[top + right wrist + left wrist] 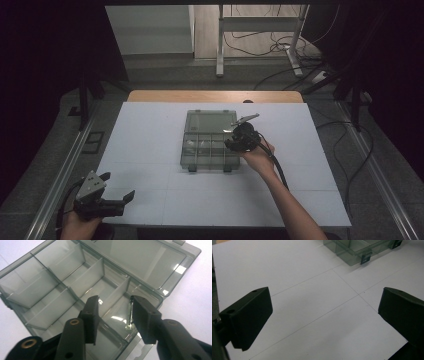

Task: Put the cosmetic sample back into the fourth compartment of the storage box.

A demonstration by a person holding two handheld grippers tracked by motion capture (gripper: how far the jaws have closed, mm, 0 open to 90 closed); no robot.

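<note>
The right gripper [113, 311] is held part-open over the clear compartment box [62, 285], nothing gripped; the left gripper [324, 317] is kept wide open, empty, above the white table [294, 272].

Organizer box [75, 282] glossy clear plastic; table [150, 150] matt.

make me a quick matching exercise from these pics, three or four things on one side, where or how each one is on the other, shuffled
Things:
1. left gripper
2. right gripper
3. lid
4. clear box

Places or states:
A. folded back flat on the white board, on the far side
B. at the near left corner of the board, jaws wide apart over bare surface
C. in the middle of the board, split by dividers into compartments
D. over the box's right end, jaws apart above a compartment

Pairs: 1-B, 2-D, 3-A, 4-C
</note>
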